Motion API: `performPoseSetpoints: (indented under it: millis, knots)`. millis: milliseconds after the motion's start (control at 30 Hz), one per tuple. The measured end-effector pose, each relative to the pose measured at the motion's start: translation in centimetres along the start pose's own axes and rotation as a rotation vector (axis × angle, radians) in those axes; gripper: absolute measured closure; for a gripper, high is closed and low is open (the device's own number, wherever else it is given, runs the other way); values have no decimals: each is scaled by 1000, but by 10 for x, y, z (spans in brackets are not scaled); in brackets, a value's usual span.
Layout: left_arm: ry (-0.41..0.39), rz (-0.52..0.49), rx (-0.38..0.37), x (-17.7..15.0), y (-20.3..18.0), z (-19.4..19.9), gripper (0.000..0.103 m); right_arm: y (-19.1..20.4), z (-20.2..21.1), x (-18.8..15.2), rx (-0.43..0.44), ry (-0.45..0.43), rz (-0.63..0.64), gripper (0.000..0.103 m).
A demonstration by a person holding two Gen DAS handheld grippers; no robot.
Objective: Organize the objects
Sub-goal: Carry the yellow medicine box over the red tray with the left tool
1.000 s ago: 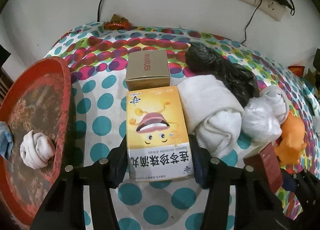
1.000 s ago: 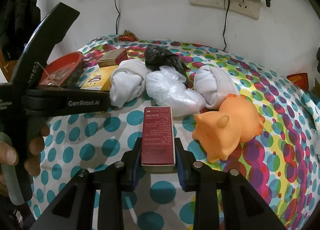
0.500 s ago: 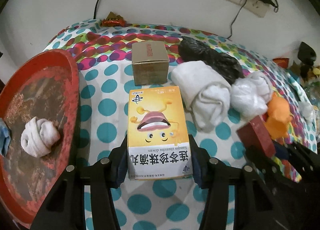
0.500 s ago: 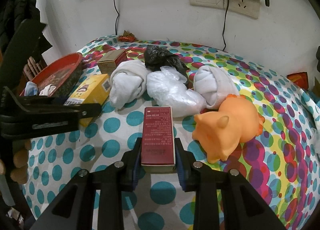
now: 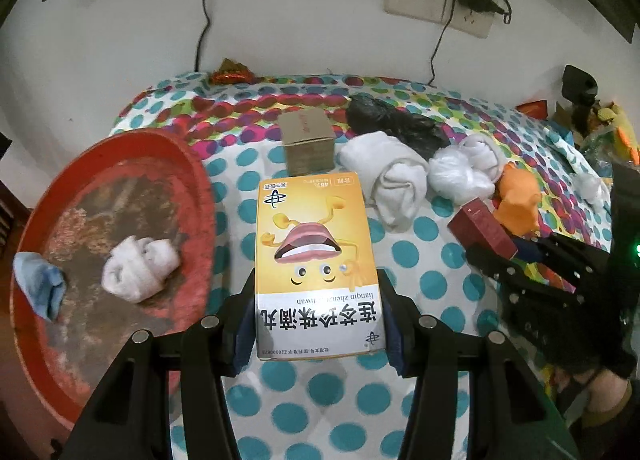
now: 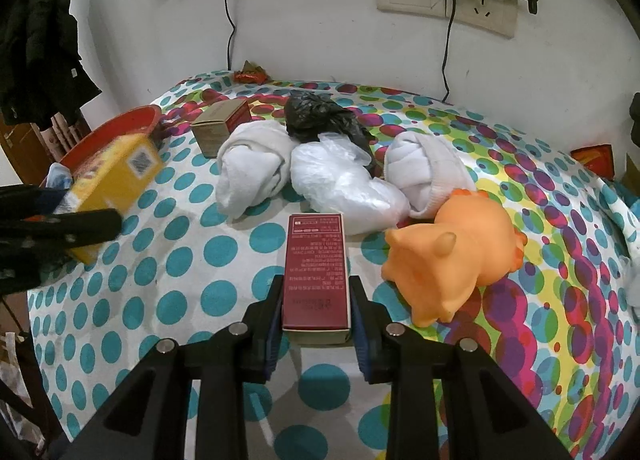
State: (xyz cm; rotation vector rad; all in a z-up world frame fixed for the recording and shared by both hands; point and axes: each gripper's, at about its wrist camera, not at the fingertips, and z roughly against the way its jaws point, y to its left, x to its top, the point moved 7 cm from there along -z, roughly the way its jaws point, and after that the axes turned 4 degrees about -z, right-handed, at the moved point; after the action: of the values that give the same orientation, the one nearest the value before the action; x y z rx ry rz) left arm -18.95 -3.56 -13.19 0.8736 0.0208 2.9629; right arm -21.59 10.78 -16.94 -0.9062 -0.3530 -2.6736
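Yellow cardboard medicine box (image 5: 318, 260) was clamped in left gripper (image 5: 318, 324), lower centre, presumably for red round tray (image 5: 200, 180); dark red carton (image 6: 316, 272) was pinched by right gripper (image 6: 316, 320).

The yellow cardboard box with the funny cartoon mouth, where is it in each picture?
Left wrist view: the yellow cardboard box fills the lower middle, clamped in the left gripper.
Right wrist view: the same box sits at the left edge, slightly blurred, beside the red round tray.
Shared landmark: the small brown cardboard box on the polka-dot cloth.
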Motion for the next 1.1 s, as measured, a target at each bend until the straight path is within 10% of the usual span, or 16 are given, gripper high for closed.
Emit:
performPoseSetpoints:
  millis: [1100]
  knots:
    - [79,219,277,-56,203,12,53,3,1,-1,-71,-4,39,73]
